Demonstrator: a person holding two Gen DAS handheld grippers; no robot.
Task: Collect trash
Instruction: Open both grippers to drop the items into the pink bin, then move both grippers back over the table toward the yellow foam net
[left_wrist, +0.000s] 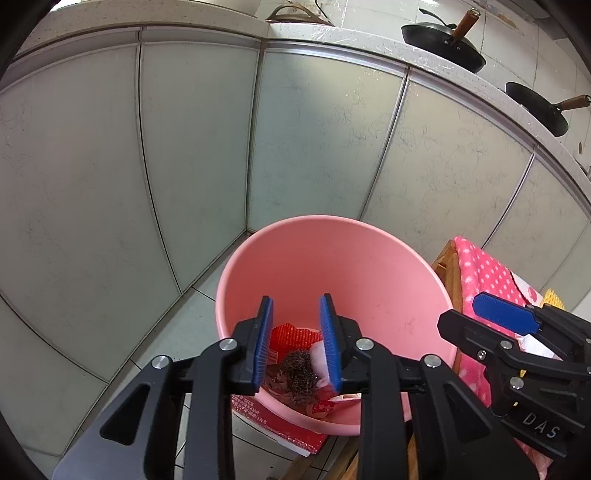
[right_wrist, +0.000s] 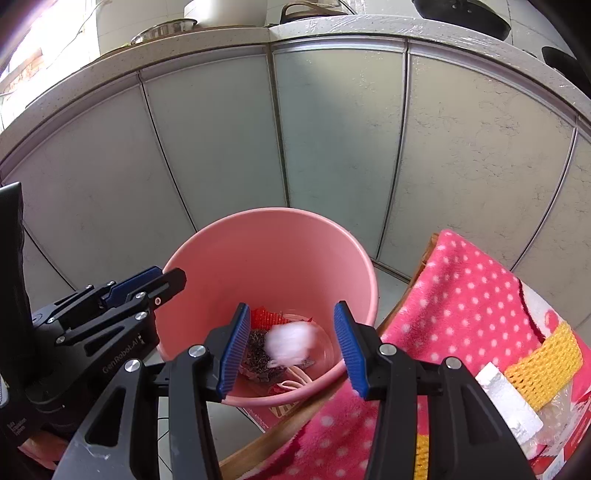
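Right tool (right_wrist: 291, 349): poised over the round pink plastic bucket (right_wrist: 258, 254), blue pads spread wide and gripping nothing; a blurred white wad (right_wrist: 291, 343) shows between them, apparently dropping in.
Left tool (left_wrist: 295, 343): parted, empty, above the same bucket.
Trash: red wrapper (left_wrist: 295, 336) and dark scraps (left_wrist: 299, 373) on the bucket floor.

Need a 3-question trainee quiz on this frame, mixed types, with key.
1. True or false: the right hand-held gripper is shut on the white wad.
2. Which colour is the bucket? A) blue B) pink C) green
3. Fill in: the yellow net lies on the polka-dot ____.

Key: 1 false, it is open and the blurred wad is over the bucket; 2 B; 3 towel.
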